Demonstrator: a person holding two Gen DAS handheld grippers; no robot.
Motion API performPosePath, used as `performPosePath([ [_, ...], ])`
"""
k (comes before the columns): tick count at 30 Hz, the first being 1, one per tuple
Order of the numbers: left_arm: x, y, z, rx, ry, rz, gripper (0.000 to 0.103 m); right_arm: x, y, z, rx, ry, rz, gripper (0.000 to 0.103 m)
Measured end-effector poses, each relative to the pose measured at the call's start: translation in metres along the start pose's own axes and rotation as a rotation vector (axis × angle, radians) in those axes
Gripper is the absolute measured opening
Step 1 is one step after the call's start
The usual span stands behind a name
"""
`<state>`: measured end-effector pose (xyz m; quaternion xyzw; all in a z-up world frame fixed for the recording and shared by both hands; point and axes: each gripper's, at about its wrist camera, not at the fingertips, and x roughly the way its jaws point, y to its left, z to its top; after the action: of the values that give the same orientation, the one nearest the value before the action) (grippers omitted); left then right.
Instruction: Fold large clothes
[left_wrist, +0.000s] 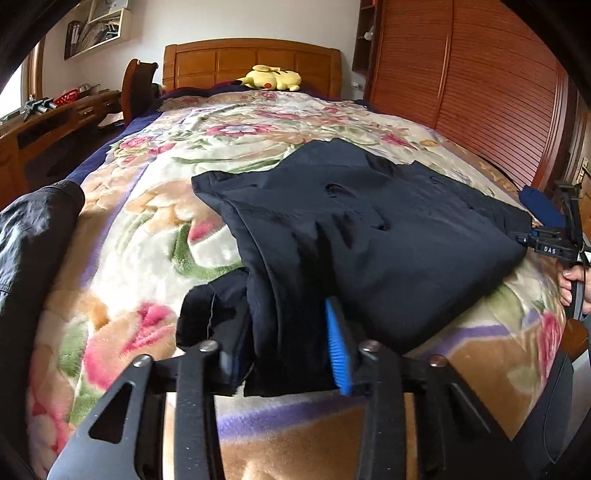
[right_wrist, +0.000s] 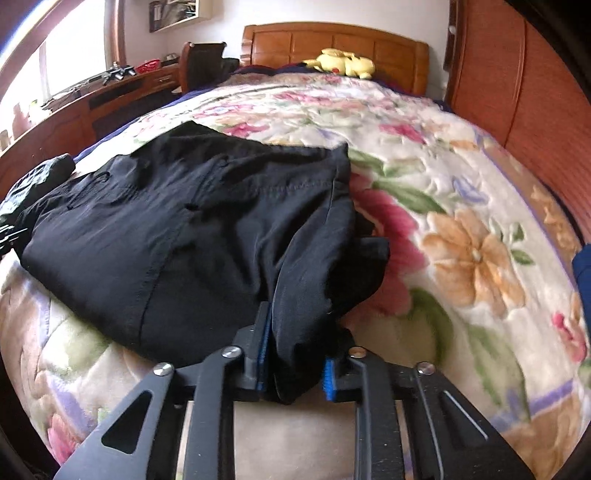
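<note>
A large dark navy garment (left_wrist: 362, 221) lies partly folded across the floral blanket (left_wrist: 147, 206) on the bed. My left gripper (left_wrist: 288, 354) is shut on the garment's near left edge, with bunched cloth between its blue pads. My right gripper (right_wrist: 295, 365) is shut on the garment (right_wrist: 192, 221) at its near right edge, cloth bunched between the pads. The right gripper also shows in the left wrist view (left_wrist: 554, 240) at the far right, held by a hand.
A second dark garment (left_wrist: 33, 236) lies at the bed's left edge. A yellow plush toy (left_wrist: 269, 78) rests by the wooden headboard (left_wrist: 251, 59). A wooden desk (left_wrist: 55, 122) and chair stand left; a wooden wardrobe (left_wrist: 480, 81) stands right.
</note>
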<state>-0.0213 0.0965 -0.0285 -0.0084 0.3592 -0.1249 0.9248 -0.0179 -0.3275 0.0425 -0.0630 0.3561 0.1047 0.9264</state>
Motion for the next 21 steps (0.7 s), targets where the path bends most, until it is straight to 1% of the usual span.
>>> performPosePath([
  [1, -0.001, -0.001, 0.0, 0.002, 0.0, -0.006, 0.027, -0.004, -0.002, -0.001, 0.003, -0.01, 0.003, 0.019],
  [4, -0.008, -0.004, -0.002, -0.002, -0.01, -0.018, 0.023, -0.021, -0.005, -0.006, 0.006, -0.04, 0.014, 0.018],
  [10, -0.031, -0.011, -0.005, -0.005, -0.034, -0.059, 0.022, -0.066, -0.007, -0.023, -0.01, -0.087, 0.011, 0.018],
  [11, -0.036, -0.014, -0.006, 0.001, -0.038, -0.069, 0.022, -0.072, -0.009, -0.027, -0.003, -0.089, 0.012, 0.018],
  [14, -0.048, -0.026, -0.013, 0.027, -0.049, -0.066, 0.022, -0.083, -0.012, -0.041, 0.012, -0.068, 0.021, 0.018],
  [15, -0.05, -0.028, -0.015, 0.028, -0.051, -0.063, 0.022, -0.084, -0.013, -0.047, 0.016, -0.058, 0.02, 0.019],
  [19, -0.049, -0.032, -0.02, 0.04, -0.043, -0.034, 0.022, -0.081, -0.009, -0.053, 0.016, -0.036, -0.011, 0.025],
  [20, -0.048, -0.033, -0.02, 0.037, -0.04, -0.03, 0.022, -0.082, -0.01, -0.053, 0.028, -0.041, -0.015, 0.028],
  [21, -0.048, -0.033, -0.019, 0.036, -0.039, -0.026, 0.022, -0.083, -0.011, -0.049, 0.034, -0.043, -0.023, 0.033],
])
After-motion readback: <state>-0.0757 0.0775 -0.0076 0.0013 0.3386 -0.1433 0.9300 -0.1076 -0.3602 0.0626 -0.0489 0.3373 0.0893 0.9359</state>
